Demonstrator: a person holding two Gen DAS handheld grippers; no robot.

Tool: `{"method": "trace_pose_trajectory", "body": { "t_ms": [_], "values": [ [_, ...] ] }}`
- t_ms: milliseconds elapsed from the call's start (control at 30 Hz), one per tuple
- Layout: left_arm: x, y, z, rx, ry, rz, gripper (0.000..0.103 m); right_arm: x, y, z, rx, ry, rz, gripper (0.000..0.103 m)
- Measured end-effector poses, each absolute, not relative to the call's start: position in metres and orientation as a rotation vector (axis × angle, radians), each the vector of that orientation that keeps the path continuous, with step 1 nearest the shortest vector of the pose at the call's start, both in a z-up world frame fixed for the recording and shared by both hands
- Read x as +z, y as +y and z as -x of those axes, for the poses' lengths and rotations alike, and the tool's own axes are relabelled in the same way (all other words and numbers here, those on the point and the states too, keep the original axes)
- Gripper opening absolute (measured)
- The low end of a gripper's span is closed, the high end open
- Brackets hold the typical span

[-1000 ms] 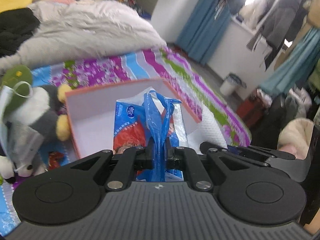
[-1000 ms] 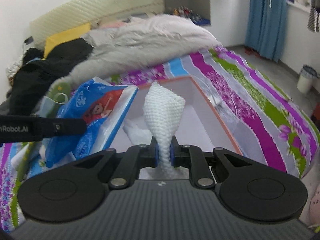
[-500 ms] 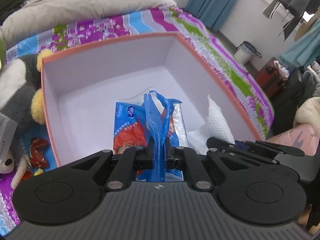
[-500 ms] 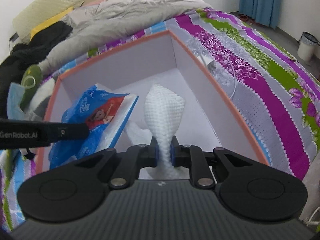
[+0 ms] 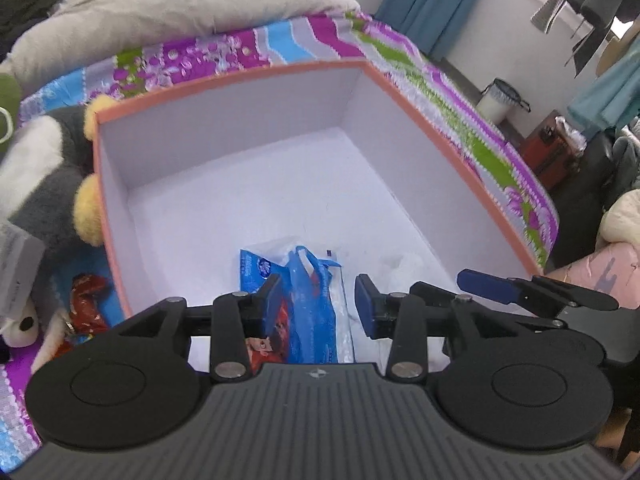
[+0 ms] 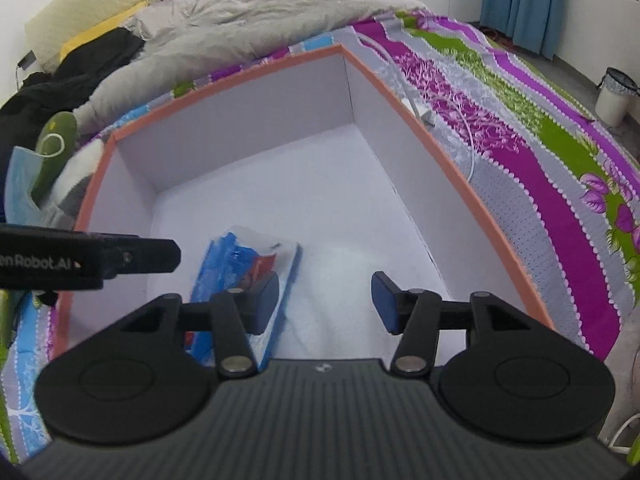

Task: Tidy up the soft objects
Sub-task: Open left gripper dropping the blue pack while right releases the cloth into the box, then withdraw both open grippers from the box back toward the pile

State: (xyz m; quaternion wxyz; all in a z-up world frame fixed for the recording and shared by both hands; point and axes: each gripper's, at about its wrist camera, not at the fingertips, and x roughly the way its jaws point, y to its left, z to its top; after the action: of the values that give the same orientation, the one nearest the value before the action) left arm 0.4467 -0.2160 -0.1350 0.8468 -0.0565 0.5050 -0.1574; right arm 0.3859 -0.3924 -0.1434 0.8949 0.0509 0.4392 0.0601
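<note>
blue packet (image 5: 304, 320) dropped into box (image 5: 224, 128) | both claws just opened, empty | left view: plush (image 5: 36, 184)

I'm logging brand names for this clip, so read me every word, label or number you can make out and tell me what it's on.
"enRobot.AI": white letters on the left claw's black finger, cut off by the picture's left edge.
Blue tissue pack in the box: round logo and cartoon print, lettering too blurred to read.
White tag by the plush toy: print too small to read.
Nothing else legible.
</note>
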Motion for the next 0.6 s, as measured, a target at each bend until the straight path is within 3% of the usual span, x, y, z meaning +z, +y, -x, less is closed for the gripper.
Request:
{"method": "trace_pose_trajectory", "body": {
  "t_ms": [600],
  "values": [
    [0.0,-0.144,-0.32,-0.3,0.759,0.13,0.045,-0.036,-0.345,-0.292,0.222,0.64,-0.082,0.054]
  ]
}}
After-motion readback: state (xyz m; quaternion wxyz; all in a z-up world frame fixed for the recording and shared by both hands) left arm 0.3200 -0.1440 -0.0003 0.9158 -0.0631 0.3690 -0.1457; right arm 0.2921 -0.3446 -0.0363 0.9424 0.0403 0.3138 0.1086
